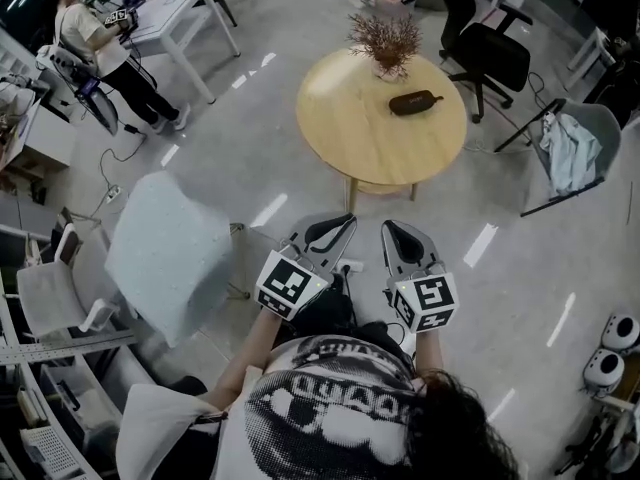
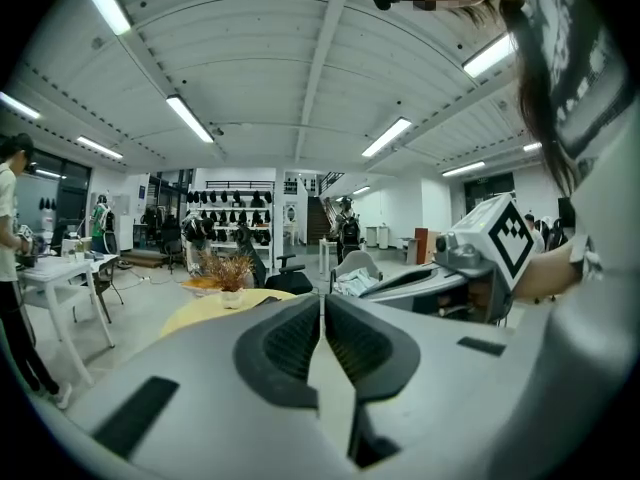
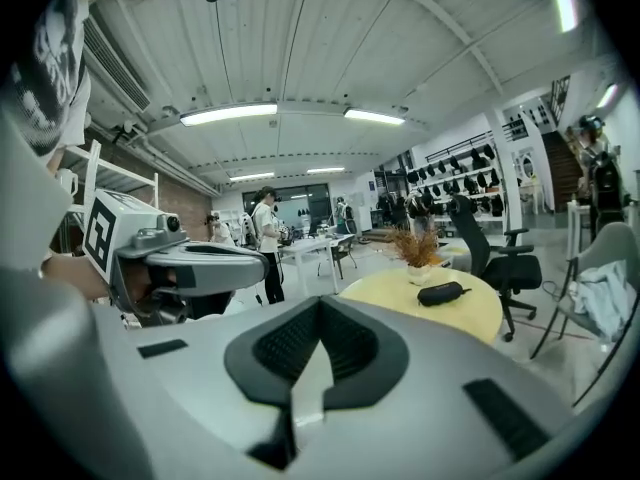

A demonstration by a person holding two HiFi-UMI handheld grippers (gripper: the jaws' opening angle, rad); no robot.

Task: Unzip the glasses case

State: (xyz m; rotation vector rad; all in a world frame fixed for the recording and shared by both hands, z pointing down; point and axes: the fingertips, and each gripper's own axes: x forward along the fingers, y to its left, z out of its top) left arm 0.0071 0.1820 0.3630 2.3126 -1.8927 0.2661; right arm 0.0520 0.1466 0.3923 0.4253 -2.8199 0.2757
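A dark oblong glasses case (image 1: 415, 102) (image 3: 443, 293) lies on the round light-wood table (image 1: 350, 128) (image 3: 470, 313), to the right of a pot of dried plants (image 1: 387, 43) (image 3: 417, 251). My left gripper (image 1: 340, 226) (image 2: 322, 303) and right gripper (image 1: 391, 232) (image 3: 318, 308) are held side by side in front of my body, well short of the table. Both are shut with nothing between the jaws. In the left gripper view the table (image 2: 215, 308) shows as a yellow strip behind the jaws; the case is hidden there.
A pale upholstered chair (image 1: 170, 253) stands to my left. A black office chair (image 1: 490, 58) and a grey chair with cloth on it (image 1: 575, 153) stand past the table at right. A person (image 1: 100, 48) works at a white desk (image 1: 185, 13) far left.
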